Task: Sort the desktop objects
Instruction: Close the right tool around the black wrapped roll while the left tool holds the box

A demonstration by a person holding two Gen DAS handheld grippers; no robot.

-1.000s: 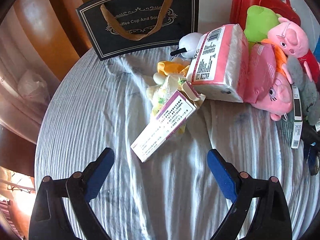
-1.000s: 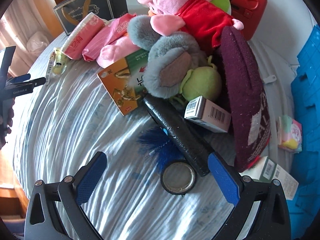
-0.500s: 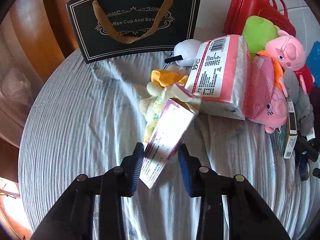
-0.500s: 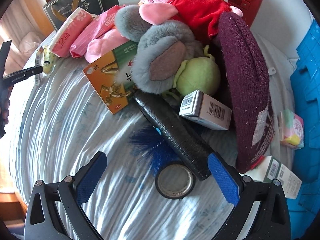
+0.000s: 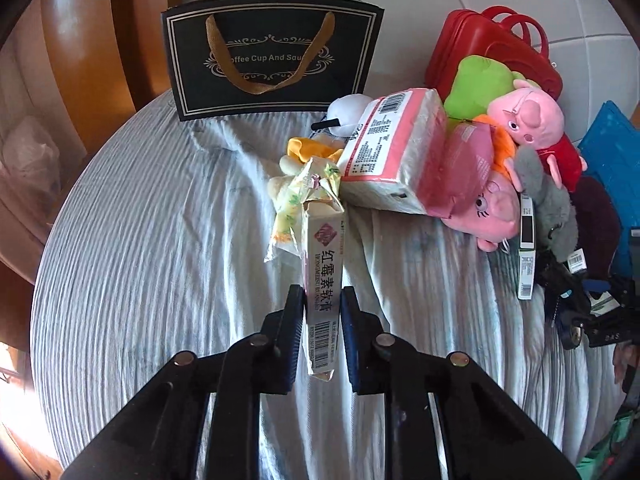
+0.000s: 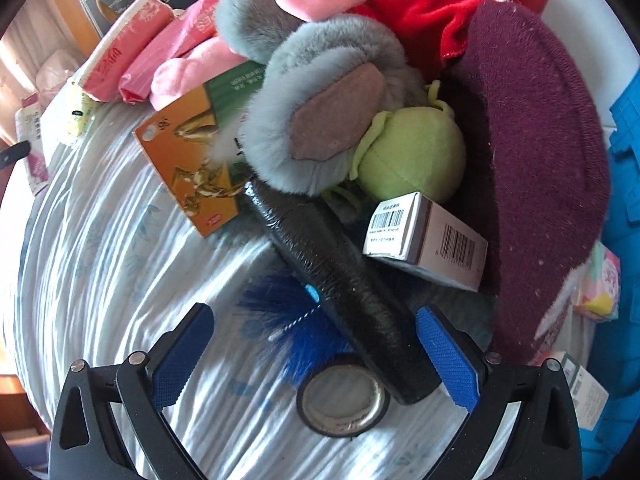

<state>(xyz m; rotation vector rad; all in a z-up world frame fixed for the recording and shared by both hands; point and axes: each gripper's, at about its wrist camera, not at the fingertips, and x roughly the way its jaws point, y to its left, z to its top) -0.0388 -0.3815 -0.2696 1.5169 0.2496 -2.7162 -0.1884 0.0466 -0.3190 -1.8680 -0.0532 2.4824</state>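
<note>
My left gripper (image 5: 322, 308) is shut on a long white ointment box (image 5: 323, 264) with red print, lifted clear of the striped tablecloth (image 5: 160, 240). A yellow-green snack packet (image 5: 296, 204) lies just beyond the box. My right gripper (image 6: 316, 344) is open, hovering low over a black wrapped cylinder (image 6: 332, 280), a blue feather brush (image 6: 288, 320) and a roll of black tape (image 6: 342, 400). The cylinder's near end lies between the blue pads (image 6: 444, 356) without touching them.
A black paper gift bag (image 5: 272, 52) stands at the table's far edge. Pink tissue packs (image 5: 396, 152), pig plush toys (image 5: 528, 112), a red case (image 5: 492, 52), grey fur earmuffs (image 6: 320, 120), a maroon hat (image 6: 540, 140), a green plush (image 6: 412, 160) and small boxes (image 6: 428, 236) crowd the right side. Blue crate (image 6: 624, 128) at far right.
The left gripper has gone from wide open to shut on the white box and raised it, turning it end-on. The right gripper has sunk closer to the black cylinder and tape.
</note>
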